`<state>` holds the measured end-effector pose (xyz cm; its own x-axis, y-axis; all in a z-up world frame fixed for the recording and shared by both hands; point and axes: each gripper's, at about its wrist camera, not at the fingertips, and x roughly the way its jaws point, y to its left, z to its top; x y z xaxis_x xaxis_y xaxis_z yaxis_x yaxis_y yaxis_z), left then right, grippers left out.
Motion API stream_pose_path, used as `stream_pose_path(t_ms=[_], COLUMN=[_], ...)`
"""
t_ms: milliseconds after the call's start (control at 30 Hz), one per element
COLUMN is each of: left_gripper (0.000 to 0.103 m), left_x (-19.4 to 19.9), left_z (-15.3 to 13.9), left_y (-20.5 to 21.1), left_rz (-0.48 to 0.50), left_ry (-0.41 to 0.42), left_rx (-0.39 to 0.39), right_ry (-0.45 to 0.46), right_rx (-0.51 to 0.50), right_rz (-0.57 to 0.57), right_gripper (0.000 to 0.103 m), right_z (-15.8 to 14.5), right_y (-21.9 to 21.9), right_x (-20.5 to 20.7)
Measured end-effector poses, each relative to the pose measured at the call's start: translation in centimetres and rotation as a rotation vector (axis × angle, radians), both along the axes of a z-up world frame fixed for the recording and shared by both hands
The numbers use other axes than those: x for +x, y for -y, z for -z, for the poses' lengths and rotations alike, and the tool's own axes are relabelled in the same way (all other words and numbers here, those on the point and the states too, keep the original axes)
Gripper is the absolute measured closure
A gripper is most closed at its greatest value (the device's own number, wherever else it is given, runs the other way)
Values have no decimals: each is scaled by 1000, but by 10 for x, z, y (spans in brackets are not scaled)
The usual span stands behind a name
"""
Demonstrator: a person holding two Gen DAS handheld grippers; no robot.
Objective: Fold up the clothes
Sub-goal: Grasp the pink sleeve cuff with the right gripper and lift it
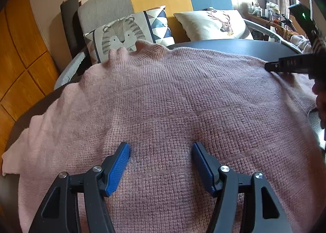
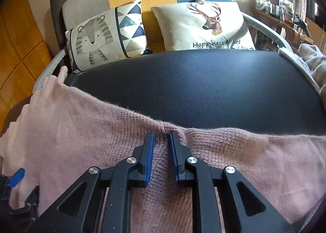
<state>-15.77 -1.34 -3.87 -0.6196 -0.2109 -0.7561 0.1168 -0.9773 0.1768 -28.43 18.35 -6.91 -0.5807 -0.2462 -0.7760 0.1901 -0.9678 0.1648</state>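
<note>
Right gripper [image 2: 162, 136], jaws narrowed on a pinch of pink sweater [image 2: 85, 131] edge at lower centre on the black tabletop [image 2: 203, 90], left gripper [image 1: 161, 147] wide above the knit; we judge a thin pinch may slip.

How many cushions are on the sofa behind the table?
2 visible: the tiger cushion at the sofa's left, the deer cushion at its right. The table may hide others.
</note>
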Motion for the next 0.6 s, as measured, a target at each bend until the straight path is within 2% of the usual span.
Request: stream_pose_path(t_ms=[100,233,367,433,500,600], left_gripper=[37,37,37,37,37,37], left_x=[0,1,1,1,1,1], left_z=[-1,-1,-1,-2,-1,-1], left_y=[4,2,4,4,2,1], left_rz=[-1,-2,-1,-1,-2,-3], left_ry=[-3,-4,-4,-4,-3,-4], left_rx=[21,1,15,20,9,-1], right_ry=[-6,42,46,0,-38,-77], right_rx=[-44,-1,-32,-2,77,195], right_rz=[-12,-42,44,115,181,290], right_gripper=[84,84,84,76,46,44], right_z=[-11,-4,-12,-30,-45,-60], right_y=[-2,-4,-42,-77,-110,-162], right_x=[19,42,56,64,67,66])
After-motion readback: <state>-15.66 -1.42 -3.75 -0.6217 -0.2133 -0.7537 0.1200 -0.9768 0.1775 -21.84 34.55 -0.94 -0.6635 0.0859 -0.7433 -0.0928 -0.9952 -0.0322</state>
